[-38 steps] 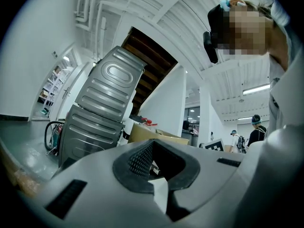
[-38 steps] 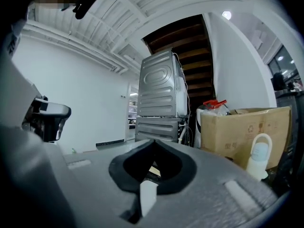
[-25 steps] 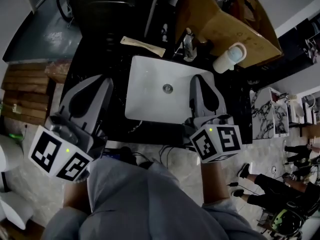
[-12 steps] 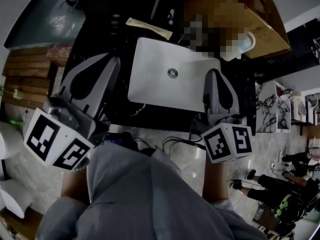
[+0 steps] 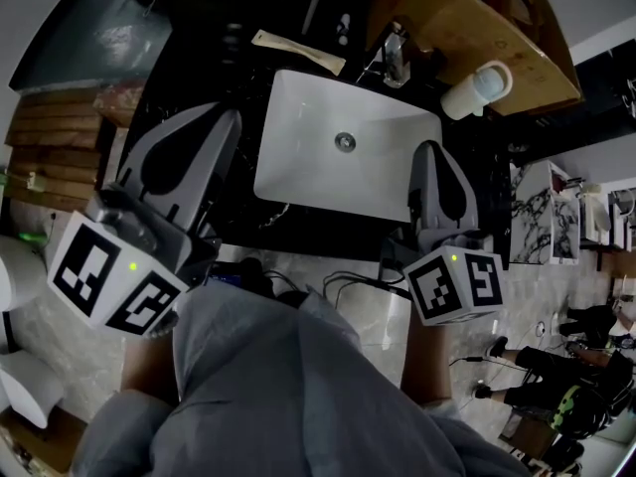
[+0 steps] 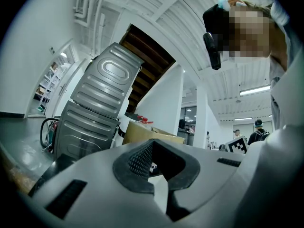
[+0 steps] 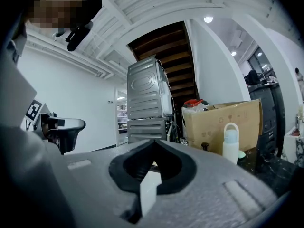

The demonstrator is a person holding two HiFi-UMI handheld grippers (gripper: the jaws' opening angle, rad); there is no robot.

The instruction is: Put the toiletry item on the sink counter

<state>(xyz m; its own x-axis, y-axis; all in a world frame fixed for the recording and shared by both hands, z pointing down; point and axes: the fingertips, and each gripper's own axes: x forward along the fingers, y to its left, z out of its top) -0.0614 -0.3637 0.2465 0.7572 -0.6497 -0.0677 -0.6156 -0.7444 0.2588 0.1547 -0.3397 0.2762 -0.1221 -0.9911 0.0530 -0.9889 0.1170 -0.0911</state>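
A white bottle with a pale blue cap (image 5: 475,89) stands on the black sink counter (image 5: 189,92), right of the faucet (image 5: 396,63). It also shows in the right gripper view as the bottle (image 7: 230,144), in front of a cardboard box (image 7: 221,120). A flat beige packet (image 5: 298,53) lies on the counter behind the white basin (image 5: 298,167). My left gripper (image 5: 221,119) hovers over the counter left of the basin, shut and empty. My right gripper (image 5: 429,152) is at the basin's right edge, shut with nothing in it. Both gripper views show closed tips: left gripper (image 6: 151,144), right gripper (image 7: 153,144).
A large cardboard box (image 5: 477,18) sits behind the counter at the right. A stacked grey washer and dryer (image 7: 148,103) stands behind the sink. Wooden pallets (image 5: 55,157) lie at the left. Cables (image 5: 328,288) run on the marble floor below the counter front.
The head view has shifted, so the sink sits slightly higher and further right in it. The right gripper has moved right, to the basin's right edge. Both stay shut.
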